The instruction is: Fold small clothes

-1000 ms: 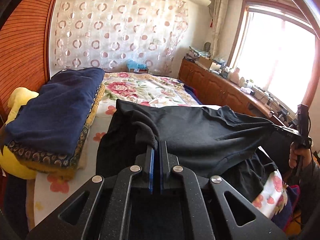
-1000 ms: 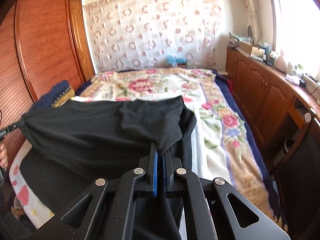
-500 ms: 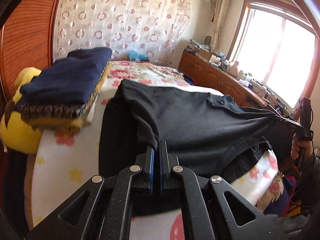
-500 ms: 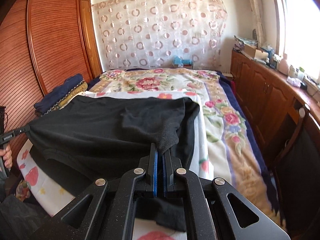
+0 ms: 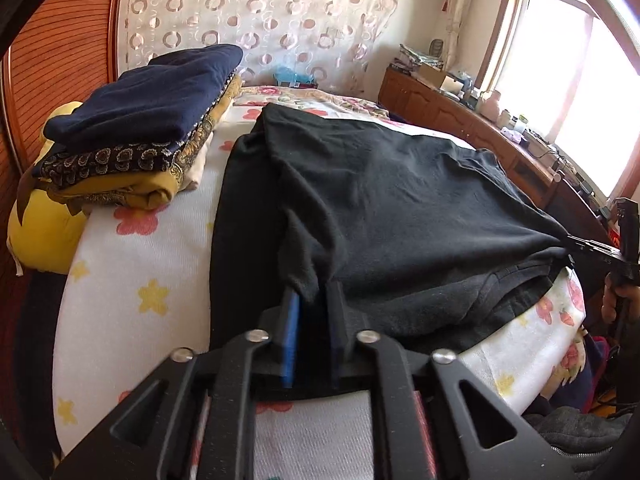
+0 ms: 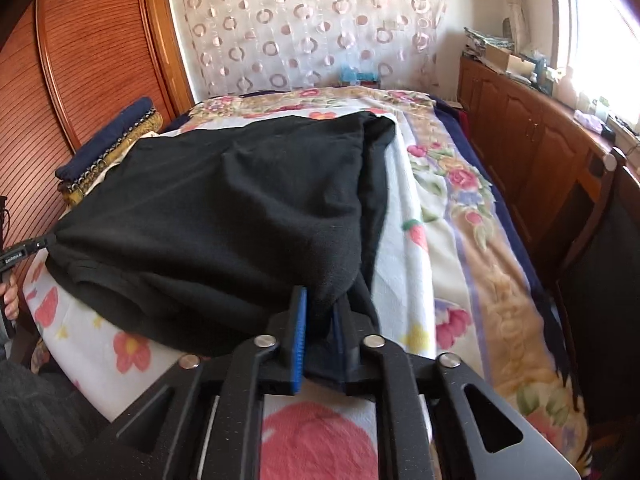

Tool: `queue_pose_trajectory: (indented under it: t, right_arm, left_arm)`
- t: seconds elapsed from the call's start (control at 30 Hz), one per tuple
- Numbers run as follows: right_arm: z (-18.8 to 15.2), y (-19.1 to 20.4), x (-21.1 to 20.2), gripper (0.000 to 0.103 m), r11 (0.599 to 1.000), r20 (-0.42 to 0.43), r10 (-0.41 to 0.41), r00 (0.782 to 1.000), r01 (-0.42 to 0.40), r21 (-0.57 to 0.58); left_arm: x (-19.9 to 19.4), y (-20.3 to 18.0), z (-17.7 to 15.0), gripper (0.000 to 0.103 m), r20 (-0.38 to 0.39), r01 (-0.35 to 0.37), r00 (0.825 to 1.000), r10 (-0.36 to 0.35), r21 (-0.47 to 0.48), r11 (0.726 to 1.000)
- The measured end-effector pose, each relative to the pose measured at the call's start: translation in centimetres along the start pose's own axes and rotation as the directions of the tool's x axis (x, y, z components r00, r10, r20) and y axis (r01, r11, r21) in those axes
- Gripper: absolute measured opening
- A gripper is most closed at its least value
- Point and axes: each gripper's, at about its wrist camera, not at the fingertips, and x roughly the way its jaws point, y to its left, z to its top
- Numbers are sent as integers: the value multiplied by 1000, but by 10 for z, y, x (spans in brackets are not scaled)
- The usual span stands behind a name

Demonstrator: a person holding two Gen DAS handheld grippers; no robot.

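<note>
A black garment (image 5: 380, 200) lies folded over on the flowered blanket (image 5: 132, 272) at the near end of the bed; it also shows in the right wrist view (image 6: 224, 216). My left gripper (image 5: 310, 300) has its jaws a little apart, with the garment's near left corner lying loosely between them. My right gripper (image 6: 322, 312) also has its jaws slightly apart, with the near right corner between them. Each gripper shows from the side in the other view, the right gripper (image 5: 576, 244) and the left gripper (image 6: 24, 250), at the garment's corners.
A stack of folded clothes (image 5: 140, 128) with a navy piece on top rests on a yellow cushion (image 5: 44, 236) at the left. A wooden wardrobe (image 6: 92, 52) is on the left, and a wooden cabinet (image 6: 532, 152) under the window runs along the right.
Both grippers have lowered the folded-over garment onto the bed and drawn toward its near edge. Both pairs of jaws, shut on the corners before, now stand slightly apart.
</note>
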Motion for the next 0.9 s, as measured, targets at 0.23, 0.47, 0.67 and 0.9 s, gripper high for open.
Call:
queue_pose_trajectory:
  t: [0.23,0.47,0.67,0.9]
  right_arm:
    - [-7,-16,-24,33,998,43,-56,998,54,34]
    - [-13,-12,-5,33,998,-34,-34,999,36,57]
    - [-10,-17,8,26,999,-45,-48,998,48,-5]
    - [-14,-21,-7,6,998,-22,-49,999,49,-38]
  left_arm:
    - [-11,-1,2,78,44,-25,999,24,26,999]
    - [-3,2,2,79,14,-38,999,37,27,999]
    - [3,8,2,79,-1,-66,998,66,12,998]
    - [13,13,3,79,-26,-80,996,80,3,997]
